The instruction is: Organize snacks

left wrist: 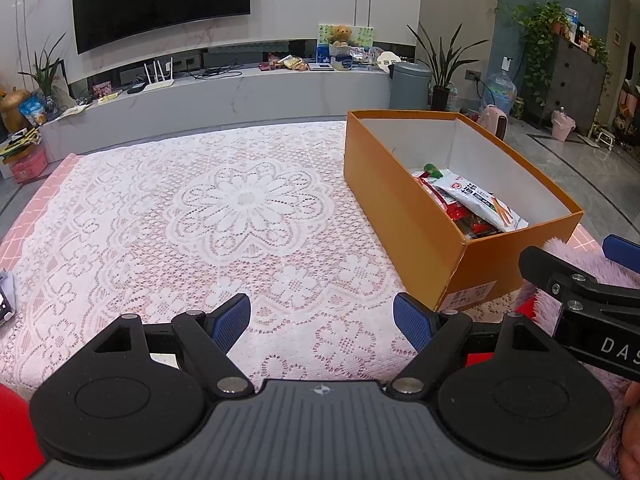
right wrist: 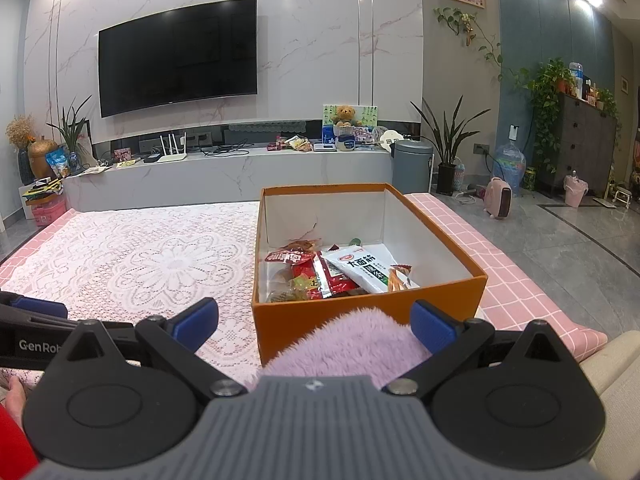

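Observation:
An open orange cardboard box [left wrist: 400, 208] [right wrist: 360, 312] stands on the right part of the lace-covered table [left wrist: 240, 200]. Several snack packets lie in its near end: a white packet with black characters [right wrist: 366, 270] [left wrist: 480, 200] on top of red ones [right wrist: 290, 258]. My left gripper [left wrist: 324, 316] is open over bare lace, left of the box's near corner, holding nothing. My right gripper [right wrist: 314, 322] is open just before the box's near wall. Lilac fluffy fabric [right wrist: 352, 340] bulges up between its fingers, not gripped. In the left wrist view it enters at the right edge [left wrist: 576, 254].
A pink checked cloth [right wrist: 520, 280] shows under the lace at the table's edges. A small device [left wrist: 6, 296] lies at the table's left edge. Beyond the table are a low marble TV bench [right wrist: 240, 176], a grey bin [right wrist: 412, 164], plants and a pink heater [right wrist: 498, 198].

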A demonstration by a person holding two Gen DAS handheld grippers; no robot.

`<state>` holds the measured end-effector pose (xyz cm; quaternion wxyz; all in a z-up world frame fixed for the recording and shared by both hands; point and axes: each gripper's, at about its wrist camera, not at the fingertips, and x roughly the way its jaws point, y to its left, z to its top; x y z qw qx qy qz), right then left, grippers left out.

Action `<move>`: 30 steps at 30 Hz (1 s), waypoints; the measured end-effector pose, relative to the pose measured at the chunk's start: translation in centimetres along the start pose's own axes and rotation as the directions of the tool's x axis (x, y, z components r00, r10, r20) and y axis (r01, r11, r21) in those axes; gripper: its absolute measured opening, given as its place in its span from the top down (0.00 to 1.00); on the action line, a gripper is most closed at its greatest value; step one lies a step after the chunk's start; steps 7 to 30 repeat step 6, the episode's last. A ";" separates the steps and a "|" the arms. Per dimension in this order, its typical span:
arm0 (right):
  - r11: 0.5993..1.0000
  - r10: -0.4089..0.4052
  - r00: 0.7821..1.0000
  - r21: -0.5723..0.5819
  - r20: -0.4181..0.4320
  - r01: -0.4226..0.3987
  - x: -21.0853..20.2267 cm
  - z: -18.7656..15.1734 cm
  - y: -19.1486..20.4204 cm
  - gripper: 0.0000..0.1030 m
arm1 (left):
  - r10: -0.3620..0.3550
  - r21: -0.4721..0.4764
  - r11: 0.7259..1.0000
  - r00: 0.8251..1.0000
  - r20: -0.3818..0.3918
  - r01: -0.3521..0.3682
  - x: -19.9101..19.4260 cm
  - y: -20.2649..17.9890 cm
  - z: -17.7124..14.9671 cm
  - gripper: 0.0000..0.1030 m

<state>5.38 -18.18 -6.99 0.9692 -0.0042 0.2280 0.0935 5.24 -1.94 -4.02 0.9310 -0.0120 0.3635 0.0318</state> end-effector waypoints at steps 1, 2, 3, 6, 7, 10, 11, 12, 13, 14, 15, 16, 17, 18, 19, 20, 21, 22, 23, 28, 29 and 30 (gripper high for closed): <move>1.000 0.000 1.000 0.000 0.000 0.000 0.0 0.0 0.0 0.03 | -0.001 0.003 1.000 1.000 0.002 0.001 0.0 -0.1 0.0 0.08; 1.000 0.000 1.000 0.000 0.000 0.000 0.0 0.0 0.0 0.03 | 0.000 0.005 1.000 1.000 0.005 0.000 -0.1 -0.1 0.0 0.08; 1.000 0.000 1.000 0.000 0.000 0.000 0.0 0.0 0.0 0.03 | 0.000 0.007 1.000 1.000 0.007 0.000 -0.1 -0.1 0.0 0.08; 1.000 0.000 1.000 0.000 0.000 0.000 0.0 0.0 0.0 0.03 | -0.001 0.000 1.000 1.000 0.005 0.001 -0.1 -0.1 0.0 0.08; 1.000 0.000 1.000 0.000 0.000 0.000 0.0 0.0 0.0 0.03 | -0.001 0.000 1.000 1.000 0.005 0.001 -0.1 -0.1 0.0 0.08; 1.000 0.000 1.000 0.000 0.000 0.000 0.0 0.0 0.0 0.03 | -0.001 0.000 1.000 1.000 0.005 0.001 -0.1 -0.1 0.0 0.08; 1.000 0.000 1.000 0.000 0.000 0.000 0.0 0.0 0.0 0.03 | -0.001 0.000 1.000 1.000 0.005 0.001 -0.1 -0.1 0.0 0.08; 1.000 0.000 1.000 0.000 0.000 0.000 0.0 0.0 0.0 0.03 | -0.001 0.000 1.000 1.000 0.005 0.001 -0.1 -0.1 0.0 0.08; 1.000 0.000 1.000 0.000 0.000 0.000 0.0 0.0 0.0 0.03 | -0.001 0.000 1.000 1.000 0.005 0.001 -0.1 -0.1 0.0 0.08; 1.000 0.000 1.000 0.000 0.000 0.000 0.0 0.0 0.0 0.03 | -0.001 0.000 1.000 1.000 0.005 0.001 -0.1 -0.1 0.0 0.08; 1.000 0.000 1.000 0.000 0.000 0.000 0.0 0.0 0.0 0.03 | -0.001 0.000 1.000 1.000 0.005 0.001 -0.1 -0.1 0.0 0.08; 1.000 0.000 1.000 0.000 0.000 0.000 0.0 0.0 0.0 0.03 | -0.001 0.000 1.000 1.000 0.005 0.001 -0.1 -0.1 0.0 0.08; 1.000 0.000 1.000 0.000 0.000 0.000 0.0 0.0 0.0 0.03 | -0.001 0.000 1.000 1.000 0.005 0.001 -0.1 -0.1 0.0 0.08; 1.000 0.000 1.000 0.000 0.000 0.000 0.0 0.0 0.0 0.03 | -0.001 0.000 1.000 1.000 0.005 0.001 -0.1 -0.1 0.0 0.08; 1.000 0.000 1.000 0.000 0.000 0.000 0.0 0.0 0.0 0.03 | -0.001 0.000 1.000 1.000 0.005 0.001 -0.1 -0.1 0.0 0.08; 1.000 0.000 1.000 0.000 0.000 0.000 0.0 0.0 0.0 0.03 | -0.001 0.000 1.000 1.000 0.005 0.001 -0.1 -0.1 0.0 0.08; 1.000 0.000 1.000 0.000 0.000 0.000 0.0 0.0 0.0 0.03 | -0.001 0.000 1.000 1.000 0.005 0.001 -0.1 -0.1 0.0 0.08; 1.000 0.000 1.000 0.000 0.000 0.000 0.0 0.0 0.0 0.03 | -0.001 0.000 1.000 1.000 0.005 0.001 -0.1 -0.1 0.0 0.08; 1.000 0.000 1.000 0.000 0.000 0.000 0.0 0.0 0.0 0.03 | -0.001 0.000 1.000 1.000 0.005 0.001 -0.1 -0.1 0.0 0.08; 1.000 0.000 1.000 0.000 0.000 0.000 0.0 0.0 0.0 0.03 | -0.001 0.000 1.000 1.000 0.005 0.001 -0.1 -0.1 0.0 0.08; 1.000 0.000 1.000 0.000 0.000 0.000 0.0 0.0 0.0 0.03 | -0.001 0.000 1.000 1.000 0.005 0.001 -0.1 -0.1 0.0 0.08; 1.000 0.000 1.000 0.000 0.000 0.000 0.0 0.0 0.0 0.03 | -0.001 0.000 1.000 1.000 0.005 0.001 -0.1 -0.1 0.0 0.08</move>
